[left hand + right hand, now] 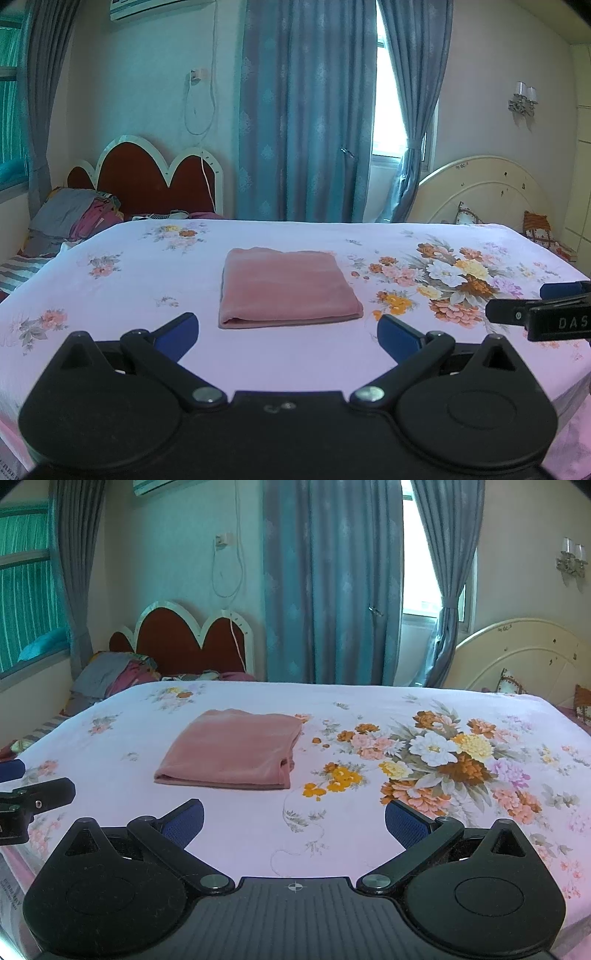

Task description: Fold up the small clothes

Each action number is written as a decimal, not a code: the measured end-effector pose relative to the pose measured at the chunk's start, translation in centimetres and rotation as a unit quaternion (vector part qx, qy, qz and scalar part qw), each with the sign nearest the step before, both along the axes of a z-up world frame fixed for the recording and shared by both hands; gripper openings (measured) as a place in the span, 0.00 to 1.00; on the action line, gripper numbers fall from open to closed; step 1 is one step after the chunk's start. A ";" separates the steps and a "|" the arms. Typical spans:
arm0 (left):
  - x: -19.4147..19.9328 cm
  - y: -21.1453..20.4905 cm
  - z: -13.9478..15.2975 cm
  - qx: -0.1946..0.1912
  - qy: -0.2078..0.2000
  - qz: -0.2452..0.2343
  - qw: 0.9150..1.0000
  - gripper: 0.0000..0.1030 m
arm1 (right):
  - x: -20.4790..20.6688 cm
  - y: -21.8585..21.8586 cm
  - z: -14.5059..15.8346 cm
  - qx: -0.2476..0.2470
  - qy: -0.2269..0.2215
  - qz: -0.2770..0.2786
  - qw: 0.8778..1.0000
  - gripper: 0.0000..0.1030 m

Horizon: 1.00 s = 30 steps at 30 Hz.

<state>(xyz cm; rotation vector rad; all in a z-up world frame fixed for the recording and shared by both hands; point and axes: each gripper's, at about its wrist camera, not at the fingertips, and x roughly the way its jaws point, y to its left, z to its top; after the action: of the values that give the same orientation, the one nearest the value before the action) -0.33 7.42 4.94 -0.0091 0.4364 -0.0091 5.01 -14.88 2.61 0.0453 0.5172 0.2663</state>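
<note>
A folded pink cloth is shown lying on the floral bedsheet; left hand-held gripper and right hand-held gripper are held apart, empty.

A floral-sheeted bed carries one folded pink cloth.

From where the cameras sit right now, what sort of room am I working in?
Most likely a home bedroom. The folded pink cloth lies on a bed covered by a floral sheet, a second bed with a red scalloped headboard stands behind it, and long blue curtains hang at the window.
</note>
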 end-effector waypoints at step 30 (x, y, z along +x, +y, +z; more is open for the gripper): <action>0.2 0.3 0.1 0.009 -0.007 -0.010 1.000 1.00 | -0.3 -1.3 0.1 -0.003 -0.009 -0.001 1.000 1.00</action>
<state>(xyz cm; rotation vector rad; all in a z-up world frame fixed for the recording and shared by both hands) -0.10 7.68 5.06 0.0138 0.4223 -0.0247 4.74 -16.16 2.75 0.0376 0.4994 0.2630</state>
